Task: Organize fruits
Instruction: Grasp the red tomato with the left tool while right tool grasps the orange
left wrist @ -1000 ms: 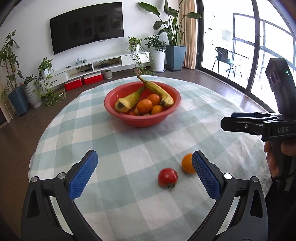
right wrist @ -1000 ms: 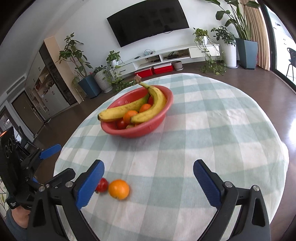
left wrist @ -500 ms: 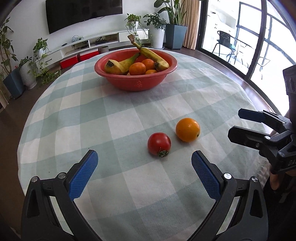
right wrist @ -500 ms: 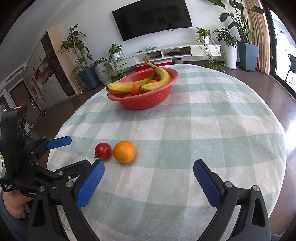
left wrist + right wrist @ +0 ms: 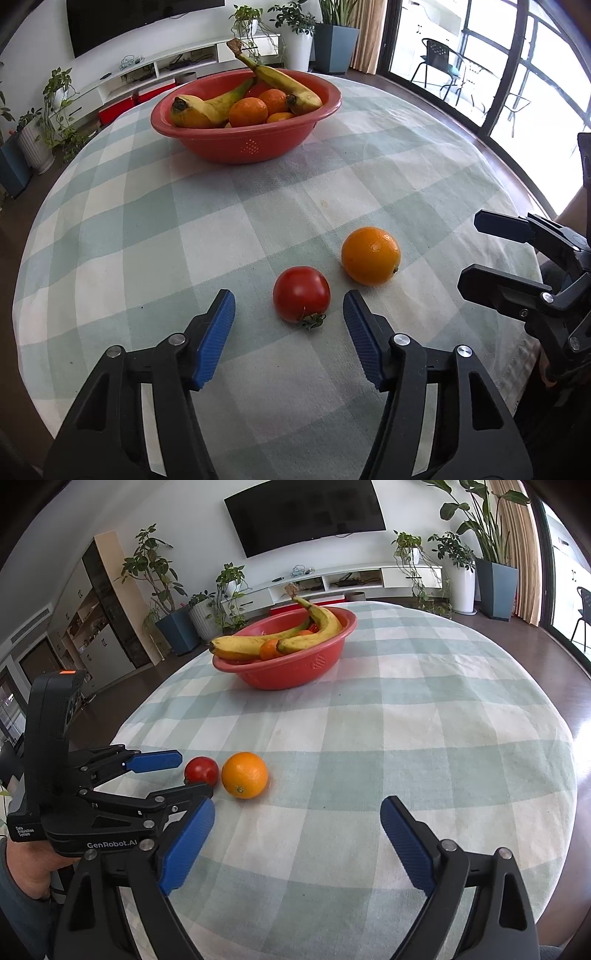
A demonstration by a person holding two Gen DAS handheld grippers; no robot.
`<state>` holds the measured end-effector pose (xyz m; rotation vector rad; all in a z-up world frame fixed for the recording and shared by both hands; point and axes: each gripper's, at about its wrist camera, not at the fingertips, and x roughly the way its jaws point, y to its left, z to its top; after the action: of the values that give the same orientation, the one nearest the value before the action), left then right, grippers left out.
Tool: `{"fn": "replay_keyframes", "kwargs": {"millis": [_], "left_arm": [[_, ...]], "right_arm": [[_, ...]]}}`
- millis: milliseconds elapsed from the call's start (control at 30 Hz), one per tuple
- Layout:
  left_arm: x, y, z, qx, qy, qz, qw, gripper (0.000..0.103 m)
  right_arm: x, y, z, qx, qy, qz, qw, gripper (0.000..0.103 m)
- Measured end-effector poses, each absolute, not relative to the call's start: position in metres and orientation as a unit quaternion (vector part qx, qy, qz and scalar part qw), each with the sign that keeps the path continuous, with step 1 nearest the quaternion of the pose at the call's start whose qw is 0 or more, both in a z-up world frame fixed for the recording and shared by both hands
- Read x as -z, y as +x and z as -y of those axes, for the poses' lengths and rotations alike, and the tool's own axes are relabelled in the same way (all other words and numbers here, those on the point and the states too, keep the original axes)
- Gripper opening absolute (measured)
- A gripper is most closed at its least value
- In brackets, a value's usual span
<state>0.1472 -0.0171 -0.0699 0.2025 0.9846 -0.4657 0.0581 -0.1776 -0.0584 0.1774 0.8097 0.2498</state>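
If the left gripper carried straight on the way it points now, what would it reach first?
Most likely the tomato, which lies on the tablecloth just ahead of the open left gripper, roughly centred between its fingers. The orange sits further on, off to the right.

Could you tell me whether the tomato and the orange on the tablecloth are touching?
Apart. The left wrist view shows a strip of tablecloth between the tomato and the orange.

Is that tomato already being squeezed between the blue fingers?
No, the tomato sits free on the checked tablecloth, with gaps between it and both blue fingers of the open left gripper.
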Motion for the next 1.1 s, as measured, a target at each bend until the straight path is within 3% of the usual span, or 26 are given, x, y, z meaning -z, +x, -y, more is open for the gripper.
{"fn": "replay_keyframes", "kwargs": {"millis": [100,267,433,1100], "left_arm": [[0.075,0.152,0.018,0.224,0.092,-0.474,0.847,0.046],[0.078,0.153,0.019,0.225,0.093,-0.475,0.846,0.044],[0.078,0.152,0.02,0.229,0.094,-0.474,0.845,0.031],[0.075,0.151,0.008,0.236,0.062,-0.457,0.856,0.029]], "right_arm": [[0.059,0.059,0.177,-0.121,0.085,-0.393,0.908,0.093],[0.06,0.058,0.177,-0.121,0.085,-0.393,0.907,0.093],[0.061,0.058,0.176,-0.121,0.081,-0.394,0.908,0.093],[0.062,0.062,0.169,-0.121,0.061,-0.403,0.905,0.087]]}}
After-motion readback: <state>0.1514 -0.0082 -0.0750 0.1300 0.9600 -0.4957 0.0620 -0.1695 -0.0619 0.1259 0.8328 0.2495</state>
